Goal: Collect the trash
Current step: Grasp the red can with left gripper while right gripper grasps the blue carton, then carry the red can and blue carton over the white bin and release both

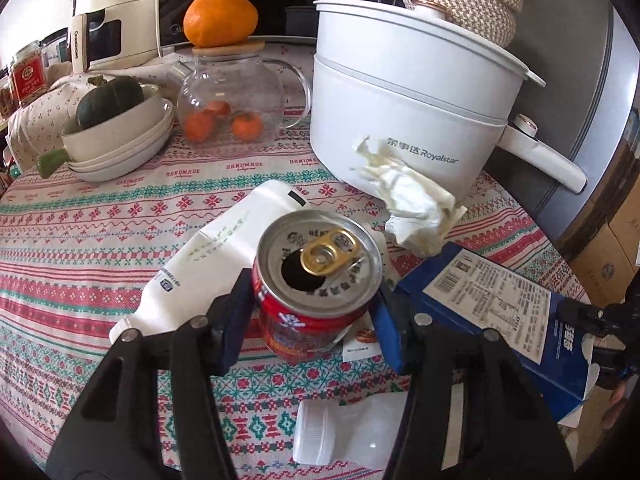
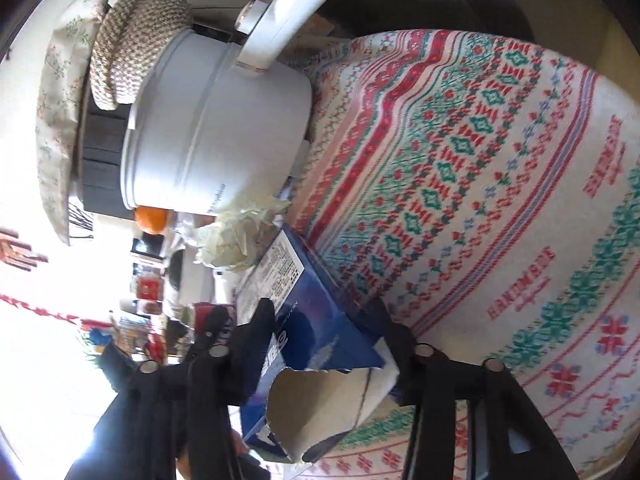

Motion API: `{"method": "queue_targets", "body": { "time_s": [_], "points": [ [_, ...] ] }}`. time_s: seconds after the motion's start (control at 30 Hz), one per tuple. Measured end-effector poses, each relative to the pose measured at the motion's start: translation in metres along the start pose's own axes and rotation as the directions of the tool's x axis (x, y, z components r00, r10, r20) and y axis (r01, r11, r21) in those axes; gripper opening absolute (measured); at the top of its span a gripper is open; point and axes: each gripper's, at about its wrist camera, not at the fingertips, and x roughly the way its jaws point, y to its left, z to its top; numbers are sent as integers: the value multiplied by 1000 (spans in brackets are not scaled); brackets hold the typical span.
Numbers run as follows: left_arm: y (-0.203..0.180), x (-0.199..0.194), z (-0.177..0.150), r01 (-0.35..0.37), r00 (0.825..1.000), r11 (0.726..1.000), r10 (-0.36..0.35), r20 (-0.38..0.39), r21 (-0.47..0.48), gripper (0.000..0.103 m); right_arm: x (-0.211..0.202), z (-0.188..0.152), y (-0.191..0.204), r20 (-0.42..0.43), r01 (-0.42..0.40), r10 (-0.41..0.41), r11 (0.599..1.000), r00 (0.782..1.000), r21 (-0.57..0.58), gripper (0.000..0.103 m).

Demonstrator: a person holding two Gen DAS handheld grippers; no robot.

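My left gripper is shut on an opened red drink can, its blue pads pressed to both sides, over the patterned tablecloth. A white pouch lies behind the can, a crumpled tissue to its right, a clear plastic bottle with a white cap below. My right gripper is shut on a torn blue carton, also in the left wrist view. The tissue lies just beyond the carton.
A white Royalstar electric pot stands at the back right, also in the right wrist view. A glass teapot with an orange on its lid, stacked bowls holding a green squash, and a white appliance stand behind.
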Motion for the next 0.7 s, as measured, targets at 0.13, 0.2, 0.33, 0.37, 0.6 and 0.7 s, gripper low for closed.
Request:
{"method": "queue_targets", "body": {
  "time_s": [0.13,0.2,0.33,0.37,0.6,0.7],
  "points": [
    [-3,-18,1,-6,1000,998,5,21,58,57,-8,-2,16,23,-43,44,998,999,-35,28],
    [-3,-29,2,-3,1000,997,1,30,77,57,-15,-4,31,41,-31,34,997,999,-77,26],
    [-2,-55,3,-1,998,993,-6,60,116,57,-31,-12,61,66,4,8,984,998,-178,24],
    [-2,-62,3,-1,998,992,-7,66,124,57,-36,-15,69,70,6,9,978,997,-206,24],
    [2,-100,-3,6,996,988,-19,82,155,57,-74,-41,109,104,19,19,934,994,-356,24],
    [3,-116,-6,21,996,988,-34,84,156,57,-93,-54,114,117,35,13,917,993,-397,24]
  ]
}}
